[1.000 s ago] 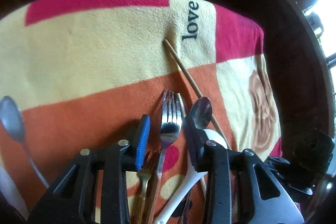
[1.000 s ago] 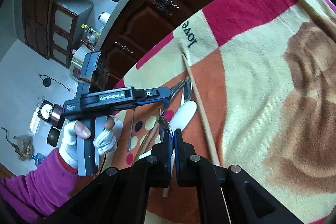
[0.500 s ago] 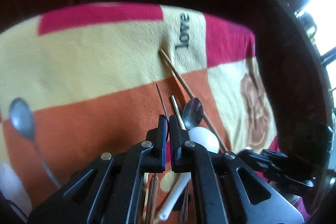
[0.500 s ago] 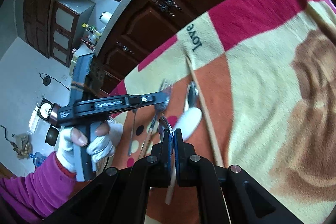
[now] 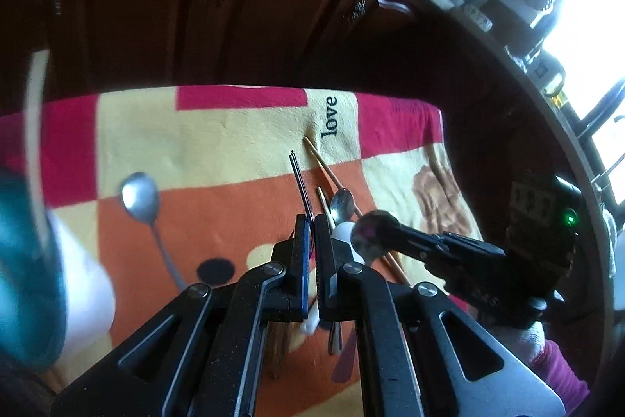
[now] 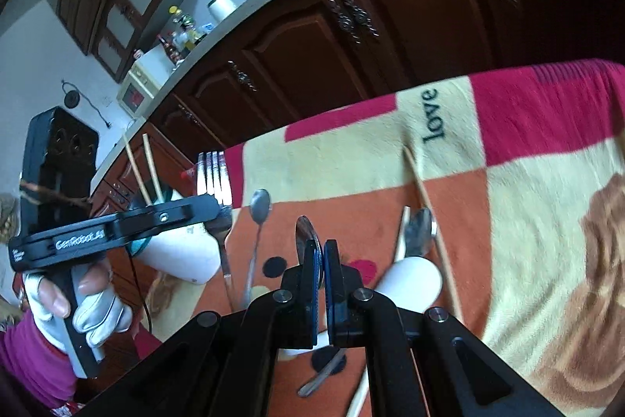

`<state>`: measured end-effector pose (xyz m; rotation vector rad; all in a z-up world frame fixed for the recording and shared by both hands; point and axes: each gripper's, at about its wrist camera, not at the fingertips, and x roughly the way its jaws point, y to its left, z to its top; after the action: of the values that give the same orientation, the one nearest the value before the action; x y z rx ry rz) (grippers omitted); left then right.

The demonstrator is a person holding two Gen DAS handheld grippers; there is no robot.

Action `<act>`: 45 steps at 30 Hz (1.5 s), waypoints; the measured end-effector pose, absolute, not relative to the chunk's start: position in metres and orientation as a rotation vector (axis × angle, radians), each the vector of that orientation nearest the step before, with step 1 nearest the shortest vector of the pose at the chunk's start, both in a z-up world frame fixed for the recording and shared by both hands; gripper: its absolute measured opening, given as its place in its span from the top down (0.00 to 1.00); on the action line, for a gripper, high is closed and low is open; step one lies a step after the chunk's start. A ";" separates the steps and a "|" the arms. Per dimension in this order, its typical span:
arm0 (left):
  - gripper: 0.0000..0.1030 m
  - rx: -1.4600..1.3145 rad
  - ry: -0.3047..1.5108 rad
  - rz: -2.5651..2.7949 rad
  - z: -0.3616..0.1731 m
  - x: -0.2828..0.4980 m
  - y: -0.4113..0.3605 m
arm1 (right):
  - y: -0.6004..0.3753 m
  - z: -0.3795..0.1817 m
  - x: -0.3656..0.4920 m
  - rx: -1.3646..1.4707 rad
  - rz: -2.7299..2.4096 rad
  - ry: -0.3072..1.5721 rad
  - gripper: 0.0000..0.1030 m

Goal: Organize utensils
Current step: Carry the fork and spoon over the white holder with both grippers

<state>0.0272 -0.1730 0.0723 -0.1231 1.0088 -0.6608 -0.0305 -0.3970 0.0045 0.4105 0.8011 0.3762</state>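
– Above the blanket (image 6: 527, 202), item one: a fork (image 5: 300, 178) is being gripped by the closed left tool (image 5: 311, 221).
– Item two: a spoon (image 6: 304, 233) is being clamped in the right tool (image 6: 322, 249), probably for sorting.

Steel fork (image 6: 214, 182) lifted upright, spoon (image 6: 306, 237) raised, more utensils lying on blanket (image 6: 351, 151)

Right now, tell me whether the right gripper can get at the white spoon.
Probably not yet: the right gripper is shut on a metal spoon, though the white spoon lies close beside it.
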 end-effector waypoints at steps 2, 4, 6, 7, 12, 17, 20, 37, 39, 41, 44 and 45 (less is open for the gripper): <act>0.99 -0.135 0.985 -0.664 0.081 0.014 -0.163 | -0.390 0.011 -0.032 0.400 0.384 0.793 0.98; 0.99 -0.132 0.962 -0.662 0.089 0.002 -0.156 | -0.384 0.017 -0.034 0.385 0.392 0.786 0.98; 0.99 -0.128 0.940 -0.660 0.100 -0.011 -0.146 | -0.378 0.025 -0.035 0.372 0.401 0.777 0.98; 0.99 -0.129 0.931 -0.660 0.104 -0.015 -0.142 | -0.375 0.030 -0.036 0.362 0.405 0.772 0.98; 0.99 -0.170 0.888 -0.648 0.135 -0.031 -0.105 | -0.351 0.058 -0.040 0.319 0.437 0.730 0.98; 0.99 -0.200 0.822 -0.615 0.173 -0.033 -0.064 | -0.317 0.089 -0.034 0.281 0.475 0.673 0.98; 0.99 -0.204 0.764 -0.574 0.198 -0.029 -0.040 | -0.288 0.109 -0.027 0.261 0.490 0.627 0.98; 0.99 -0.225 0.649 -0.319 0.183 0.014 0.041 | -0.141 0.148 0.037 0.006 0.386 0.399 0.98; 0.99 -0.233 0.660 -0.310 0.170 0.016 0.042 | -0.128 0.139 0.043 -0.049 0.371 0.386 0.98; 0.99 -0.230 0.663 -0.302 0.163 0.017 0.042 | -0.119 0.129 0.048 -0.088 0.360 0.381 0.98; 0.99 -0.236 0.665 -0.300 0.152 0.019 0.043 | -0.112 0.114 0.054 -0.122 0.350 0.377 0.98; 0.99 -0.241 0.669 -0.302 0.149 0.020 0.042 | -0.110 0.109 0.056 -0.133 0.345 0.377 0.98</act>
<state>0.0197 0.0422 0.1487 -0.2408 0.6694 -0.3019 0.0558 -0.1102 0.1090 -0.1333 0.3772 0.3450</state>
